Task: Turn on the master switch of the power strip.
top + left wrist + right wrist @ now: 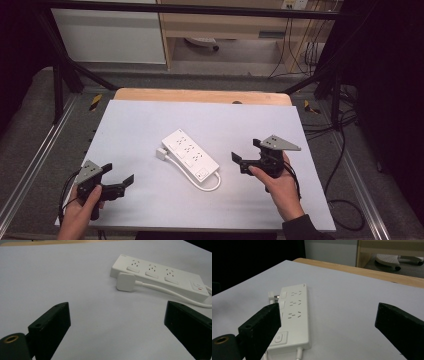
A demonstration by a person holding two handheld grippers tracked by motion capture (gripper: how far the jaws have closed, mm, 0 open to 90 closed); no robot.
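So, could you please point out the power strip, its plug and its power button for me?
power strip point(186, 149): high view, on the middle of its white top face.
plug point(126, 281): left gripper view, on the plug's flat white back.
power button point(278, 337): right gripper view, on the button's face.

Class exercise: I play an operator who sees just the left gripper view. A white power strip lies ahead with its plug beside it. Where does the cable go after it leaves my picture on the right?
Observer: In the high view the cable loops round the near end of the power strip and runs back along its side to the plug.
Operator: Where is the other gripper?
Observer: The right gripper is held on the far side of the strip from yours, fingers apart, holding nothing.
Operator: What lies beyond the white sheet?
Observer: A strip of bare wooden table, then the floor with a wooden cabinet.
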